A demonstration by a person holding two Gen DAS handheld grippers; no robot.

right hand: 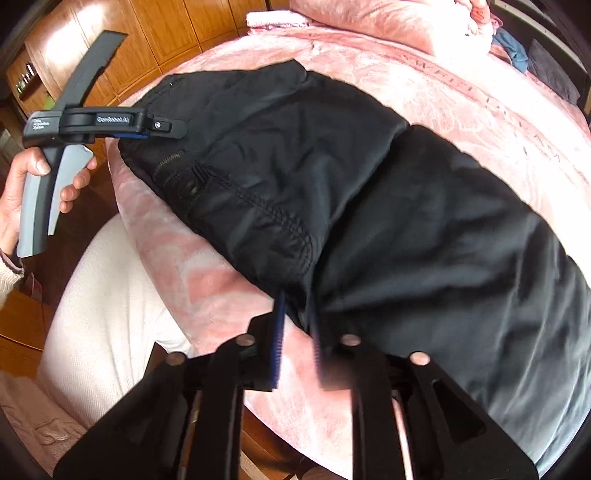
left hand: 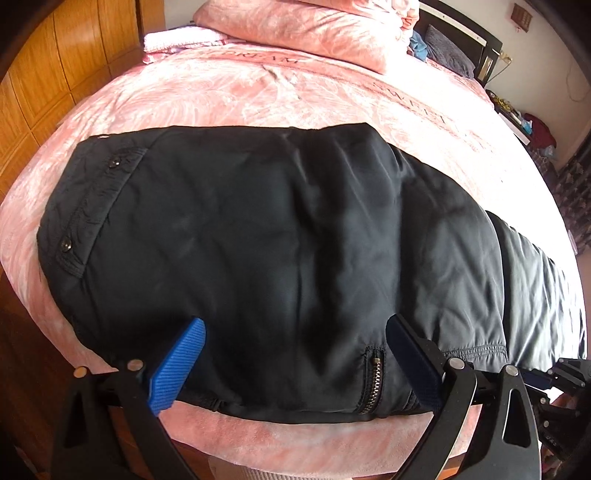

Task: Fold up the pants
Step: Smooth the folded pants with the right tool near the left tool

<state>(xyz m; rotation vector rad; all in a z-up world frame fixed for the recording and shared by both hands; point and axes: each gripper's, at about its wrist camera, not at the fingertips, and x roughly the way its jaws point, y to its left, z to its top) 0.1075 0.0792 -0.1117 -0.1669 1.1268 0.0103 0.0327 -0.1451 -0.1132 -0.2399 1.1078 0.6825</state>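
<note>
Black pants (left hand: pixel 280 236) lie on the pink bed, folded lengthwise, waistband with snap buttons at the left, legs running off to the right. A zipper (left hand: pixel 373 380) shows at the near edge. My left gripper (left hand: pixel 295 328) is open, its blue fingers spread over the near edge of the pants, nothing between them. In the right wrist view the pants (right hand: pixel 369 206) fill the middle. My right gripper (right hand: pixel 297 306) is nearly shut, its pads pinching a fold of the pants' near edge. The left gripper (right hand: pixel 162 127) shows at the upper left, over the waistband.
The pink bedspread (left hand: pixel 258 96) covers the bed, with pillows (left hand: pixel 306 29) at the far end. A wooden wardrobe (left hand: pixel 55 66) stands left. A white padded seat (right hand: pixel 103 295) sits by the bed's near edge. Clutter lies at the right side (left hand: pixel 535 129).
</note>
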